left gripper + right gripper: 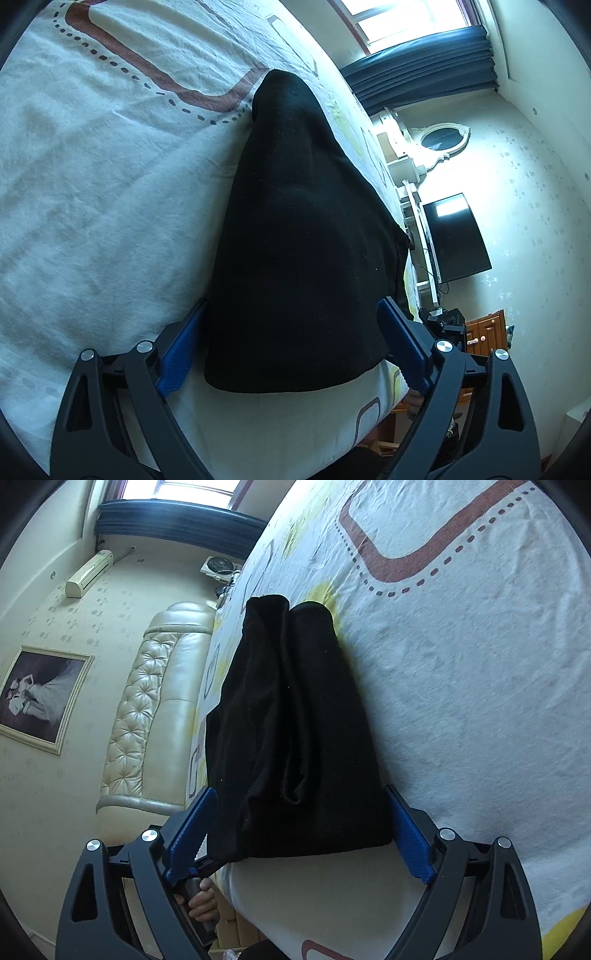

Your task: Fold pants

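I see the black pants (295, 240) lying folded on the bed sheet (92, 184) near its edge. My left gripper (291, 350) and right gripper (299, 834) both stand wide open, straddling the near hem with nothing pinched. For the next fold I'd bite both near corners evenly, lift together and lay the fabric over square, avoiding wrinkles.
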`<state>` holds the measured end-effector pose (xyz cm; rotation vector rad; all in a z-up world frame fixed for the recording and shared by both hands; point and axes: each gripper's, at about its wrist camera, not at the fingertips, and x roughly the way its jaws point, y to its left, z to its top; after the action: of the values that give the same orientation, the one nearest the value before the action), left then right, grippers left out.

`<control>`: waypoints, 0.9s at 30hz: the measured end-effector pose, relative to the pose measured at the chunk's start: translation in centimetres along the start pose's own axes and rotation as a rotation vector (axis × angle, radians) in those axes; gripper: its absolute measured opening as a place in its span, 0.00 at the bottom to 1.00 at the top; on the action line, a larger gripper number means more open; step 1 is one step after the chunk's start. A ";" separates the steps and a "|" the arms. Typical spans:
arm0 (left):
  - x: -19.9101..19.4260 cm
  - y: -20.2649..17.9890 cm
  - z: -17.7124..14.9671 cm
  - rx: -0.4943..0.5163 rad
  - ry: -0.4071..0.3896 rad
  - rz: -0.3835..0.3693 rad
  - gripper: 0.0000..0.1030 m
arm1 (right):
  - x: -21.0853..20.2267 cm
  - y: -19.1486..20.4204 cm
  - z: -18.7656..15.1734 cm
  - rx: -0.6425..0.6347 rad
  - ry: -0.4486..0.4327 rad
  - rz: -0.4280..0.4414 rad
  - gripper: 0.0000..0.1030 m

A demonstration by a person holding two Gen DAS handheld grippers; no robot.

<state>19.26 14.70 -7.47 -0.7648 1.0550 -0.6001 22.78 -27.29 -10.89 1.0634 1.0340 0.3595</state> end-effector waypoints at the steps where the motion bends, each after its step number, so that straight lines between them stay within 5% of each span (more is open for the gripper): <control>1: 0.0 -0.1 -0.1 0.008 -0.001 0.011 0.87 | -0.1 -0.1 0.0 0.017 -0.025 0.005 0.85; 3: 0.3 -0.5 -0.2 0.027 -0.003 0.054 0.80 | 0.1 -0.2 -0.2 0.008 -0.027 -0.017 0.80; 5: 0.5 -0.6 -0.4 0.048 -0.002 0.121 0.65 | 0.2 -0.2 -0.5 -0.030 -0.008 -0.087 0.55; 8: 0.4 -0.3 -0.3 0.044 -0.013 0.138 0.54 | -0.1 -1.1 -0.6 -0.006 0.007 -0.053 0.47; 18: -0.2 -0.9 -0.3 0.052 -0.028 0.193 0.41 | -0.5 -1.4 -0.9 0.031 -0.015 -0.005 0.41; 27: -0.2 -1.4 -0.2 0.073 -0.034 0.229 0.38 | -0.7 -2.0 -1.0 0.081 -0.022 0.019 0.43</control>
<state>18.91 13.94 -6.28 -0.5787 1.0665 -0.4257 21.16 -28.20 -12.27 1.1477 1.0263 0.3228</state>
